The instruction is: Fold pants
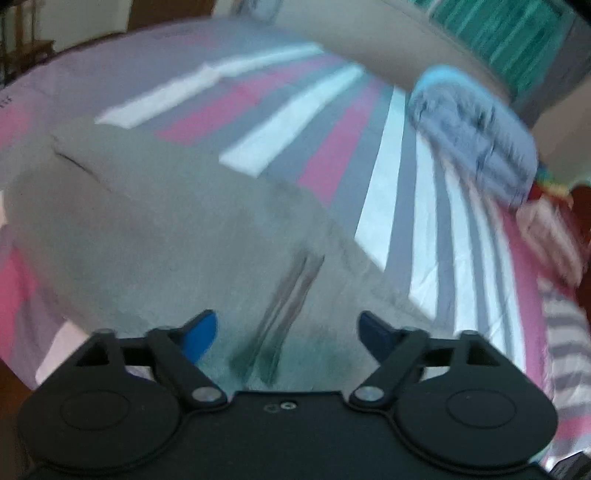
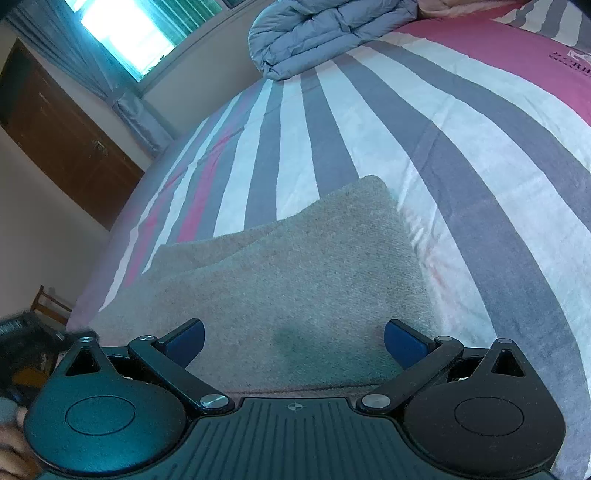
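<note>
Grey knit pants (image 1: 155, 229) lie folded flat on a striped bedspread (image 1: 317, 122); the left wrist view is blurred by motion. A dark crease or drawstring line (image 1: 284, 314) runs across the cloth just ahead of my left gripper (image 1: 288, 332), which is open and empty right above the pants. In the right wrist view the same pants (image 2: 288, 277) fill the foreground, layered with a folded edge at the far side. My right gripper (image 2: 293, 343) is open and empty, low over the near end of the pants.
The bedspread (image 2: 424, 122) has grey, white and pink stripes. A bundled blue-grey quilt (image 2: 325, 29) lies at the far end and also shows in the left wrist view (image 1: 476, 136). A striped pillow (image 1: 565, 321) sits at the right. A brown wooden cabinet (image 2: 62, 140) stands beyond the bed.
</note>
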The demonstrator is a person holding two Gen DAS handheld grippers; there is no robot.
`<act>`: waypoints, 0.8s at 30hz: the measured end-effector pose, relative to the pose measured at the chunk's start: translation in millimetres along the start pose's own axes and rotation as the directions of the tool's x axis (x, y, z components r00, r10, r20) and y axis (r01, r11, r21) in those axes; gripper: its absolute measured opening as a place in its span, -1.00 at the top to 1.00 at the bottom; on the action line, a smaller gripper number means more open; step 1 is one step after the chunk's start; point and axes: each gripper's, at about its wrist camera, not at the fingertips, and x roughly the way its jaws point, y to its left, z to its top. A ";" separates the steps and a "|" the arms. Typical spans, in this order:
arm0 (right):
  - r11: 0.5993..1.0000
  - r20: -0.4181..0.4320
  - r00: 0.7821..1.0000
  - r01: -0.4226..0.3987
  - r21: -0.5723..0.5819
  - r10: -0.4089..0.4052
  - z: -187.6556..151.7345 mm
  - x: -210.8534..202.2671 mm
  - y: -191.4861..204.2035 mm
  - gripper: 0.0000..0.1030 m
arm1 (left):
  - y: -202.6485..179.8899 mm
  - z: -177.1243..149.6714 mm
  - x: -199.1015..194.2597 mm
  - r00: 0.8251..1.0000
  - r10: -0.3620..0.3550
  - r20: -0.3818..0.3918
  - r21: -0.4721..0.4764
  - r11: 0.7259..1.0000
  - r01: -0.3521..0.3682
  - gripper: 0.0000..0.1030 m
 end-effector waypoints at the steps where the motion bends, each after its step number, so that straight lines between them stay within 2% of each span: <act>1: 1.000 -0.003 1.000 0.000 0.002 0.000 0.0 1.0 -0.5 -0.99 | 2.1 -1.2 13.4 0.999 -0.012 -0.048 -0.025 1.000 0.010 -0.35; 3: 1.000 -0.006 1.000 0.001 0.005 -0.001 0.9 2.3 -1.1 -0.99 | 6.9 -4.6 34.1 0.993 0.001 -0.115 -0.053 0.999 -0.007 -0.26; 5: 1.000 -0.006 1.000 -0.002 0.011 0.003 1.6 1.6 -1.7 -0.99 | 11.4 -11.3 48.5 0.985 -0.002 -0.173 -0.074 0.997 -0.011 -0.26; 8: 1.000 -0.004 1.000 -0.005 0.012 0.005 1.6 0.5 -3.4 -0.99 | 12.4 -19.5 50.5 0.977 -0.030 -0.210 -0.105 0.994 0.008 -0.25; 9: 1.000 -0.005 1.000 -0.004 0.012 0.004 1.1 1.1 -3.7 -0.99 | 11.2 -20.2 51.5 0.973 -0.059 -0.224 -0.122 0.992 0.032 -0.16; 10: 1.000 -0.005 1.000 -0.002 0.009 0.002 0.6 2.0 -3.5 -0.99 | 10.6 -20.3 51.3 0.972 -0.061 -0.225 -0.132 0.991 0.031 0.17; 12: 1.000 -0.005 1.000 0.011 -0.004 -0.011 -0.1 3.8 -1.1 -0.99 | 10.4 -19.8 50.8 0.976 -0.067 -0.209 -0.125 0.991 0.041 0.53; 15: 0.999 0.008 0.999 0.037 -0.030 -0.037 -1.7 3.5 2.3 -0.99 | 13.3 -19.7 44.9 0.979 -0.076 -0.187 -0.133 0.990 0.051 0.83; 18: 0.996 0.027 0.997 0.071 -0.054 -0.070 -2.0 2.3 4.2 -0.99 | 5.6 -23.4 24.2 0.991 -0.052 -0.122 -0.065 0.997 0.044 0.90; 21: 0.994 0.026 0.995 0.093 -0.064 -0.091 -2.5 3.0 5.0 -0.99 | -3.2 -23.8 -5.8 0.996 -0.081 -0.028 -0.009 0.997 0.080 0.90; 23: 0.993 0.033 0.995 0.096 -0.069 -0.094 -2.6 1.1 7.5 -0.99 | 0.5 -22.5 -19.3 0.995 -0.099 -0.003 0.023 0.995 0.100 0.90; 24: 0.991 0.039 0.994 0.101 -0.084 -0.098 -2.9 0.2 10.0 -0.99 | 6.2 -24.8 -19.1 0.996 -0.084 -0.007 0.032 0.996 0.084 0.89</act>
